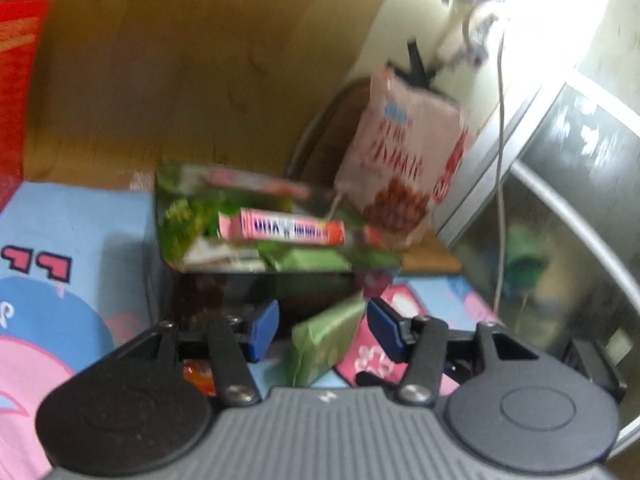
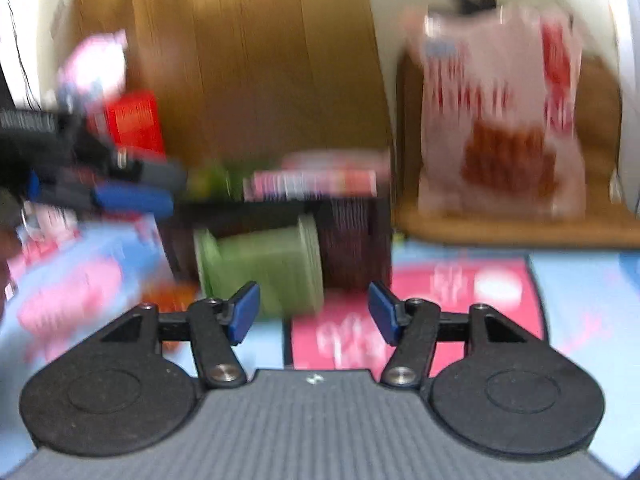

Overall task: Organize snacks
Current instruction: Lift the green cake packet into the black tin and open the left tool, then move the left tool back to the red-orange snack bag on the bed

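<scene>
left gripper [image 1: 322, 330] spread wide, blue fingers [image 1: 262, 330] well apart, gripping nothing; green packet [image 1: 326, 342] lying tilted in the gap, closer to the right-hand pad, contact impossible to judge through the blur. right gripper [image 2: 314, 312] likewise wide open and empty, hovering low over the cartoon mat [image 2: 580, 300], with the same green packet [image 2: 266, 268] just ahead of its left pad, crimped at both ends, resting against a dark box.

dark box [image 1: 224, 288] standing on the mat [image 1: 60, 240], open top holding green wrappers [image 1: 188, 216] and a pink candy stick [image 1: 282, 230] with blue lettering lying across them; a second pink stick [image 1: 256, 182] farther back, smeared. pale pink snack bag [image 1: 404, 160] upright just beyond and right of the box, on a wooden board [image 1: 430, 258], red print and brown snack picture on its front, lettering unreadable. small orange wrapper [image 1: 198, 374] half hidden behind the left gripper's linkage.

both views smeared by motion, the right wrist view worst. left gripper in that view [image 2: 132, 196] only a dark and blue streak at the box's left side. red box [image 1: 18, 88] cut off at the frame edge.

bare mat left of the dark box and right of the packet; wooden panel [image 1: 200, 60] closing off the back.
</scene>
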